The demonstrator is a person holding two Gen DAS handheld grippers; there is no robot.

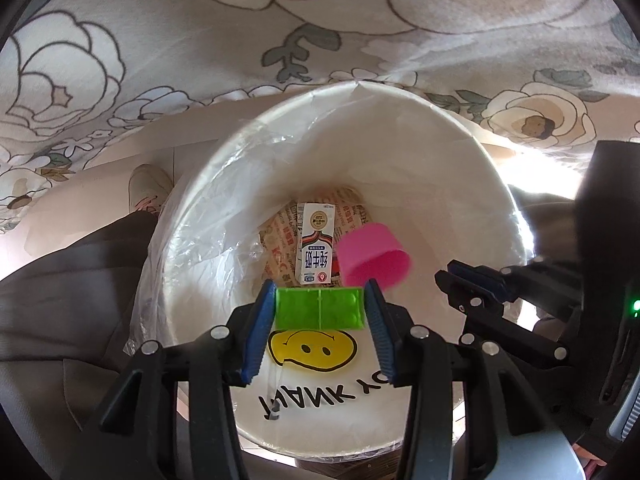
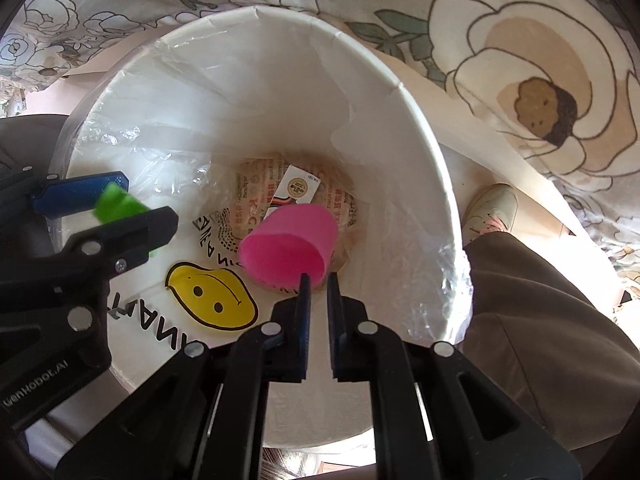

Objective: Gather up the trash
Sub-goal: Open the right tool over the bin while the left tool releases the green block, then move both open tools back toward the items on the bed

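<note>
**Item 1, white bin [image 2: 424,120].** It is standing on the floor under the edge of a flowered cloth [image 1: 160,40] and wearing a clear plastic liner [image 1: 208,232] folded over its rim. A yellow smiley print [image 1: 312,346] is showing on the near inner wall. Both tools are pointing straight down into its mouth, so I judge that whatever leaves them is going inside, not onto the floor.

**Item 2, contents already lying at the bottom.** A milk carton [image 1: 316,248] is resting flat on a printed paper wrapper [image 1: 280,236].

**Item 3, left gripper [image 1: 319,292] with green block [image 1: 304,312].** The block is sitting crosswise at the fingertips, filling the gap from one blue pad to the other, so it is reading as clamped. It is hanging above the bin's near wall, over the smiley and short of the middle.

**Item 4, right gripper [image 2: 318,280] with pink cup [image 2: 288,240].** The jaws are drawn nearly together, leaving only a thin slit. The cup is lying on its side in the air, open mouth towards the tool, its rim meeting the fingertips in that tool's own view. From the other tool's view a gap is showing between cup and fingers, so I cannot tell whether the rim is being nipped. The cup is hovering over the carton.

**Item 5, person.** A trouser leg and pale shoe [image 2: 492,208] are standing just beside the bin.
</note>
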